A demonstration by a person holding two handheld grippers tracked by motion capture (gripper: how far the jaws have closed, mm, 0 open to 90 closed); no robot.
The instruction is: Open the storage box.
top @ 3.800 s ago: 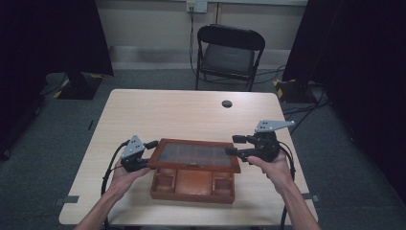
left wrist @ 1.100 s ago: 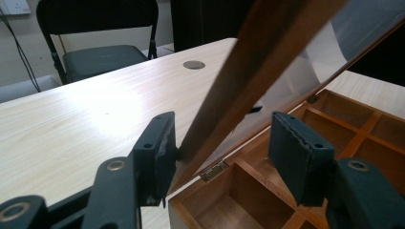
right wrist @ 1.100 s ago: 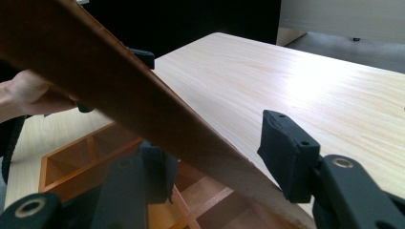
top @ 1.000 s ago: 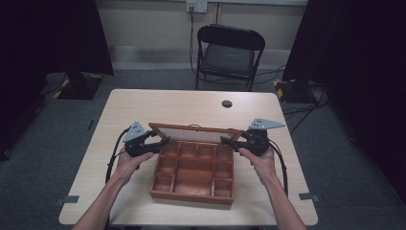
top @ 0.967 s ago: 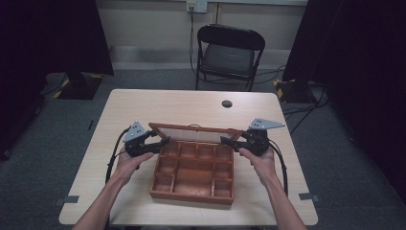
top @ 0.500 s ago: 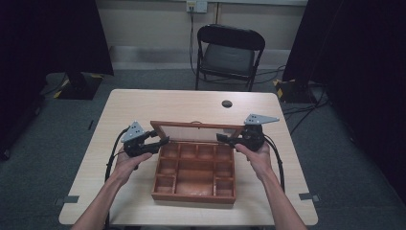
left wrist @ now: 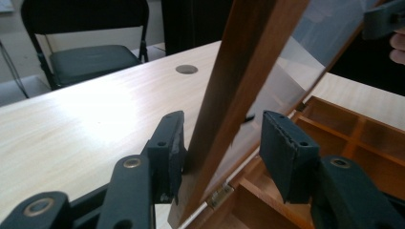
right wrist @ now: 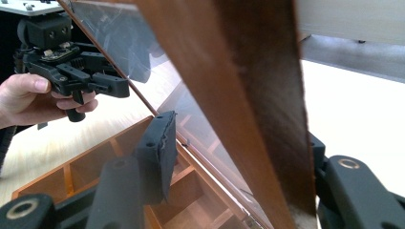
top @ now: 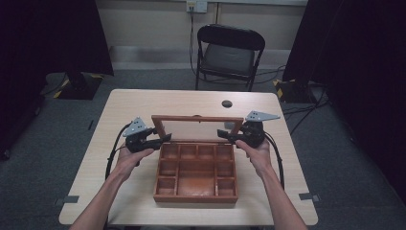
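High view first: two forearms come in from the bottom, and a shallow wooden box point(top: 195, 197) with empty compartments sits on the near half of the table point(top: 143, 103). Its glass-paned lid point(top: 197, 118) stands up nearly vertical off the back edge, and each claw has one side rail.

The left gripper point(top: 163, 139) is clamped narrow on the lid. In the left gripper view one pad point(left wrist: 169, 143) lies flat on the wood, the other is on the glass side, and a small brass hinge point(left wrist: 219, 195) shows just below. The right gripper point(top: 222, 134) only straddles its rail. In the right gripper view the near pad point(right wrist: 160, 148) stands clear of the pane, and the far jaw is hidden behind the wood.

So I'd say the lid-opening step is most of the way done. Next it probably has to swing back evenly on both sides so the hinges don't twist, with the right claw either tightening or just steadying.

Past the lid it's pale tabletop with a round grommet point(top: 227, 103). Beyond that there's grey carpet, a black folding chair point(top: 225, 52), dark curtains either side and a wall outlet point(top: 196, 5).
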